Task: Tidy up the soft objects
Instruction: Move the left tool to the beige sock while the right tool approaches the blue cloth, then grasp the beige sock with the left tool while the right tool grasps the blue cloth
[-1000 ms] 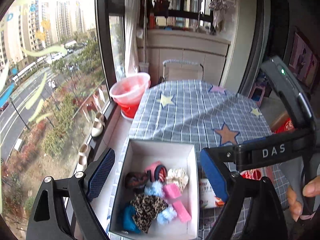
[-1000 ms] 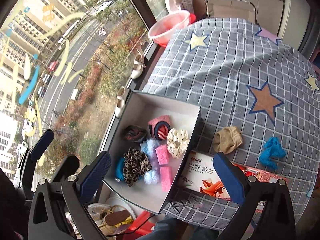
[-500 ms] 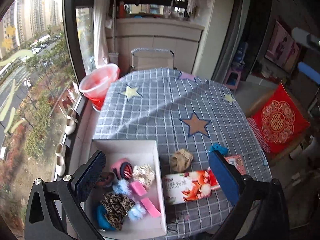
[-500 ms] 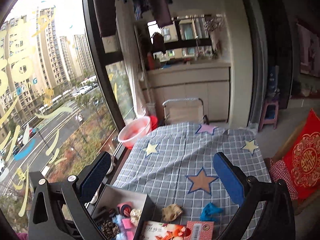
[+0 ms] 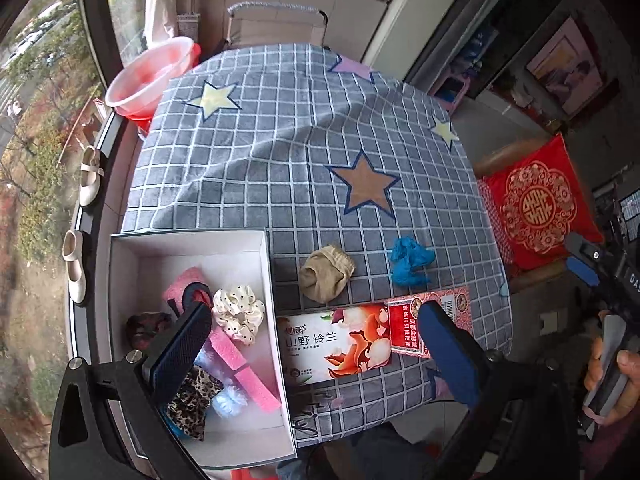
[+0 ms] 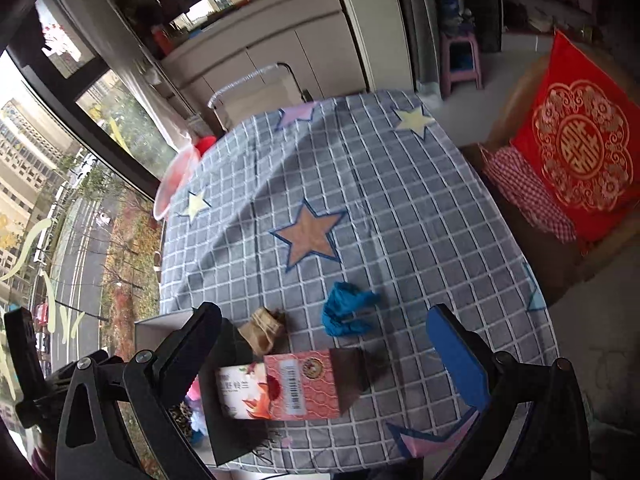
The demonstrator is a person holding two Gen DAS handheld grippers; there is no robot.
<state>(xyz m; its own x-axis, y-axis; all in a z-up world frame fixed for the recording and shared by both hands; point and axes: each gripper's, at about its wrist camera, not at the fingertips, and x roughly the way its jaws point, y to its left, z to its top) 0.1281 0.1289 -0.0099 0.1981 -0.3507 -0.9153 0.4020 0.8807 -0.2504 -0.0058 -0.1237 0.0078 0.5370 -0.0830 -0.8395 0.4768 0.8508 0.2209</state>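
Observation:
A white box (image 5: 276, 312) at the table's near left holds several soft items: a polka-dot scrunchie (image 5: 239, 312), pink sponges (image 5: 244, 372) and a leopard scrunchie (image 5: 196, 394). A tan sock (image 5: 326, 274) (image 6: 262, 330) and a blue cloth (image 5: 410, 262) (image 6: 346, 312) lie on the checked tablecloth right of the box. My left gripper (image 5: 316, 360) is open and empty, above the box's right wall. My right gripper (image 6: 332, 356) is open and empty, above the tissue box (image 6: 284, 390), near the blue cloth.
A red and white tissue box (image 5: 372, 334) lies along the near edge. A pink basin (image 5: 150, 76) stands on the sill at far left. A chair with a red cushion (image 5: 536, 204) (image 6: 576, 148) stands to the right. The far tablecloth (image 5: 296, 140) has star patches.
Both grippers have swung about: the left view moved right and tilted down onto the table; the right view dropped from the room down to the sock and blue cloth. Nothing was taken.

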